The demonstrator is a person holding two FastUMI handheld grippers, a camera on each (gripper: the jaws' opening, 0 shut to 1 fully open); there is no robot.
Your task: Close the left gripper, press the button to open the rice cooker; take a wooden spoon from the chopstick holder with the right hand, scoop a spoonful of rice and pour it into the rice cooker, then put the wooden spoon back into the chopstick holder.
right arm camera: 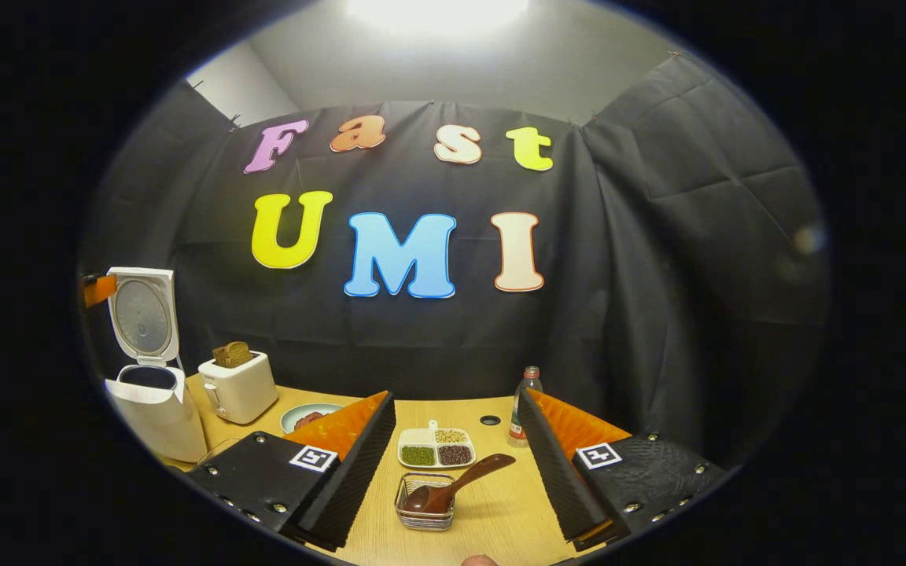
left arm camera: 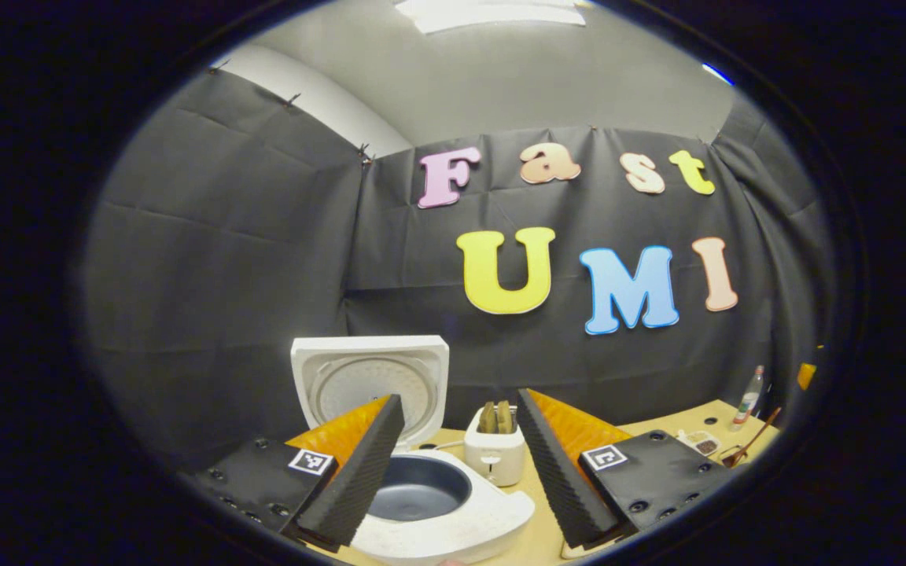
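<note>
In the right gripper view, the right gripper (right arm camera: 457, 464) hangs over the wooden table (right arm camera: 500, 511) with its two fingers spread wide and nothing between them. Nearest to it, between the fingers, stands the chopstick holder (right arm camera: 425, 503), a small wire basket, with the wooden spoon (right arm camera: 453, 483) lying in it, bowl down in the basket and handle slanting up to the right (the spoon rests free of either finger). Just beyond sits a white divided dish (right arm camera: 436, 446) of beans and grains, then a small bottle (right arm camera: 526, 405) to the right and a plate (right arm camera: 307, 415) to the left. Farther left stand a white toaster (right arm camera: 238, 385) with bread in its slots and the rice cooker (right arm camera: 152, 409), its lid upright.

In the left gripper view, the left gripper (left arm camera: 459, 460) is likewise spread apart and holds nothing. Right below and between its fingers the rice cooker (left arm camera: 453, 511) stands open, dark inner pot exposed, lid (left arm camera: 370, 381) tipped back. The toaster (left arm camera: 494, 452) stands just beside it, and at the far right edge the spoon (left arm camera: 752, 442) and bottle (left arm camera: 748, 397) show small.
</note>
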